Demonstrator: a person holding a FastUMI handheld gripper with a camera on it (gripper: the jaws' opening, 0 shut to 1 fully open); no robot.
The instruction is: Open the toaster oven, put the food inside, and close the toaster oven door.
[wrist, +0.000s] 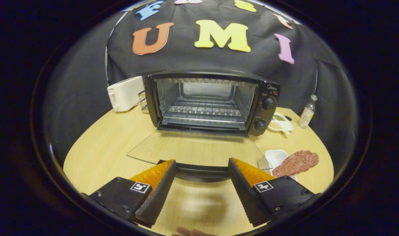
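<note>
oven (212, 101): set at the back of the table (114, 141), its cavity bare but for a wire rack (204, 109).
door (199, 147): folded down flat, glass pane laid over the table; its handle (201, 170) is seen between the fingertips.
gripper (202, 167): fingers spread wide, nothing pinched; handle touched or not cannot be told.
food (296, 163): a reddish meat slab laid across a white tray (275, 156), right of the door.
dish (280, 123): right of the oven, green and pale bits held in its compartments.
bottle (307, 112): upright, beyond the dish.
toaster (124, 93): white, left of the oven.
</note>
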